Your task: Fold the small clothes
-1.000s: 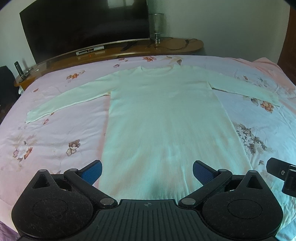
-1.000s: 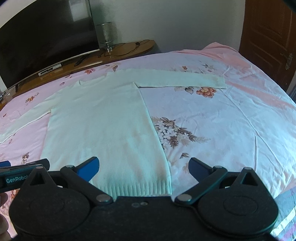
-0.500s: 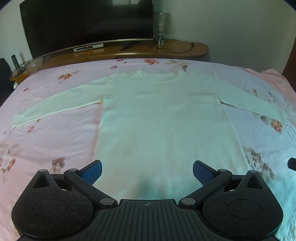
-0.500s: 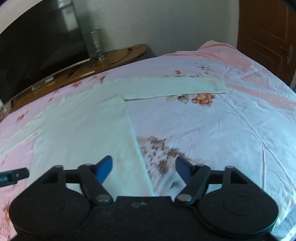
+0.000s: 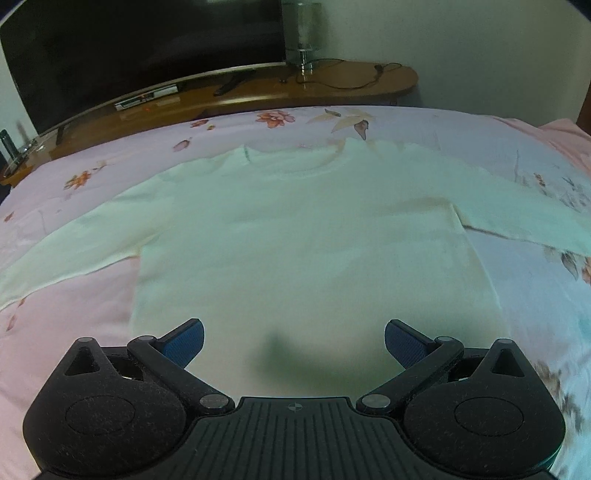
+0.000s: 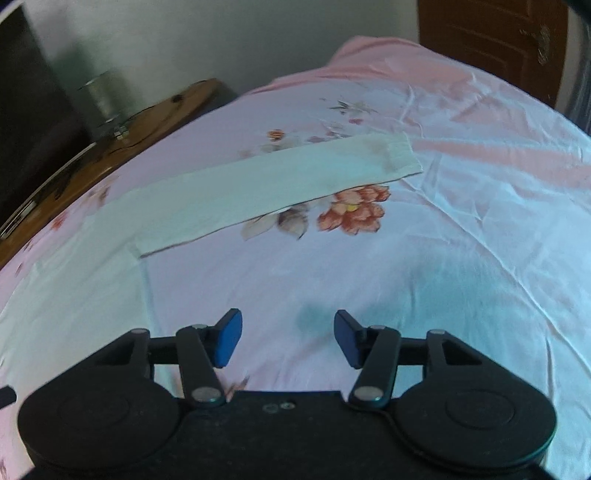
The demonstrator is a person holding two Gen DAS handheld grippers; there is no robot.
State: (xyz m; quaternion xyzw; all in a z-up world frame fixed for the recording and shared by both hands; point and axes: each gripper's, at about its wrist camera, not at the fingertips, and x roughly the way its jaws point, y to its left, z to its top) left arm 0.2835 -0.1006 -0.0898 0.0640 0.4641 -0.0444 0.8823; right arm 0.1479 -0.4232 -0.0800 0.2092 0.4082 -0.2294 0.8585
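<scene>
A white long-sleeved knit sweater (image 5: pixel 295 251) lies flat on a bed covered by a pink sheet with a flower print (image 6: pixel 461 229), the neckline toward the far side and both sleeves spread out to the sides. In the left wrist view the left gripper (image 5: pixel 294 341) hangs over the body of the sweater, its blue pads wide apart and nothing between them; the dark shadow of the tool falls on the cloth just in front of it. In the right wrist view the right gripper (image 6: pixel 288 339) is over the bare sheet, just beside the right edge of the sweater's body, and the right sleeve (image 6: pixel 280 192) lies ahead of it, stretched across the sheet with its ribbed cuff near a printed pink flower. Its jaws have just been closing and now stand about half apart, with only the sheet seen between them and no cloth held. Behind the bed there is a curved wooden shelf (image 5: pixel 332 88), with a dark television (image 5: pixel 140 48) and a clear glass object (image 5: pixel 304 29) on it. A brown wooden door (image 6: pixel 491 48) stands at the far right.
</scene>
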